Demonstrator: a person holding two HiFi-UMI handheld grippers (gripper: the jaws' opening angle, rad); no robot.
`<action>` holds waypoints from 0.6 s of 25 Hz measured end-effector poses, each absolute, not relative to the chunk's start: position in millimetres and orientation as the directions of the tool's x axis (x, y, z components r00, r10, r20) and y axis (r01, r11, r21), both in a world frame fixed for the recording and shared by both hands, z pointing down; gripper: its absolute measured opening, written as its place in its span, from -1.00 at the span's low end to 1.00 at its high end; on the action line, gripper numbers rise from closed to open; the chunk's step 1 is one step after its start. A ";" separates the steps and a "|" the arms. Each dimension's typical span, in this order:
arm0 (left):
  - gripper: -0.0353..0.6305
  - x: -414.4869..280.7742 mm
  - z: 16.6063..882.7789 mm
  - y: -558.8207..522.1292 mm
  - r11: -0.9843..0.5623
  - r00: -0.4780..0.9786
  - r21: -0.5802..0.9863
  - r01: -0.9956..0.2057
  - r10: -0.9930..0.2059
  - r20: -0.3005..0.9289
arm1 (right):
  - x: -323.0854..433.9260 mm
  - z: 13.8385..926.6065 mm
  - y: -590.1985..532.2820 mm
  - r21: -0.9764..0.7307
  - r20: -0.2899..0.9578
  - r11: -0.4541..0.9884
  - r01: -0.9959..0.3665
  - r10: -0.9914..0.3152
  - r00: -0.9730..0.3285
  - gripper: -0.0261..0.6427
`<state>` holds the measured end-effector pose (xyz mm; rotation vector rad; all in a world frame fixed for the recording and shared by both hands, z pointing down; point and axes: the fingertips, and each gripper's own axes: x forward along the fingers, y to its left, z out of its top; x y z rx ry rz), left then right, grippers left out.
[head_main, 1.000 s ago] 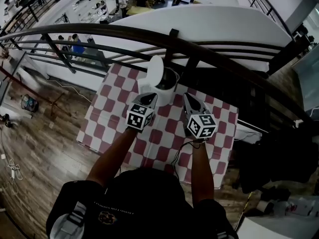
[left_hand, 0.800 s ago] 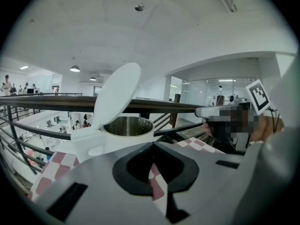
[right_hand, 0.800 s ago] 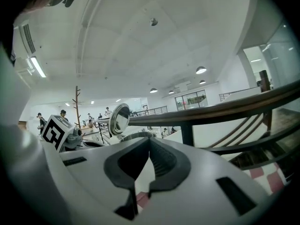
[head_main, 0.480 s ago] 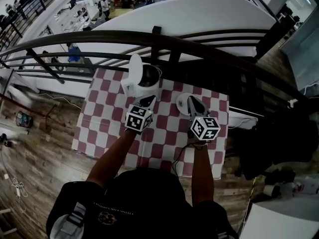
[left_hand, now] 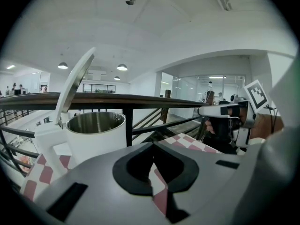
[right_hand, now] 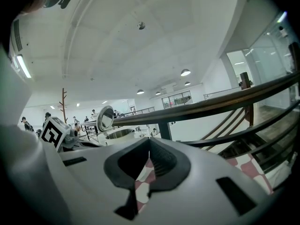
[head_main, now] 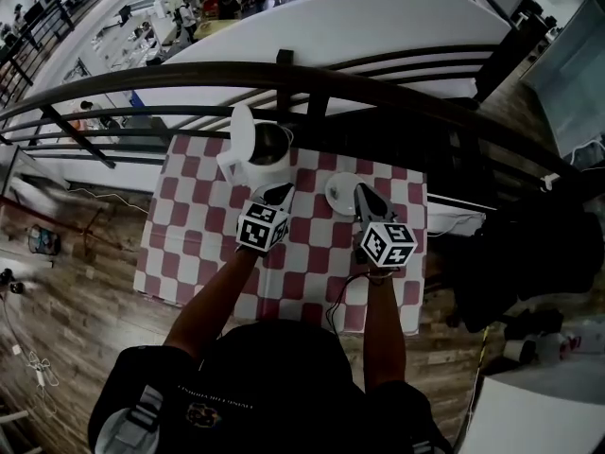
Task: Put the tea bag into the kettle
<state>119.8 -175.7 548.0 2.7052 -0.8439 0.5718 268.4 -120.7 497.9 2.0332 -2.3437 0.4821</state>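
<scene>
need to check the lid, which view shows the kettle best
The left gripper view: the kettle stands close, lid raised, steel mouth clear. The head view shows it small from above; the right gripper view shows it far off.

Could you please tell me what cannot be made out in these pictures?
- Tea bag: found in no view; maybe too small for the head view.
- Kettle bottom: left gripper view, hidden by its own wall.
- White round object: head view, partly covered by the right gripper.
</scene>
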 end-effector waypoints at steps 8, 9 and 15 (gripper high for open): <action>-0.88 129.3 549.9 -170.3 -0.812 0.761 0.114 -0.573 -0.475 0.442 | 276.9 500.2 -110.6 -0.231 0.203 0.096 -0.968 -0.968 -0.144 -0.89; -0.88 130.2 550.5 -169.2 -0.813 0.762 0.113 -0.570 -0.473 0.443 | 278.0 500.6 -109.4 -0.232 0.202 0.093 -0.968 -0.969 -0.142 -0.89; -0.88 137.8 553.5 -164.8 -0.824 0.765 0.109 -0.555 -0.455 0.455 | 284.6 500.0 -102.8 -0.237 0.201 0.076 -0.968 -0.972 -0.125 -0.89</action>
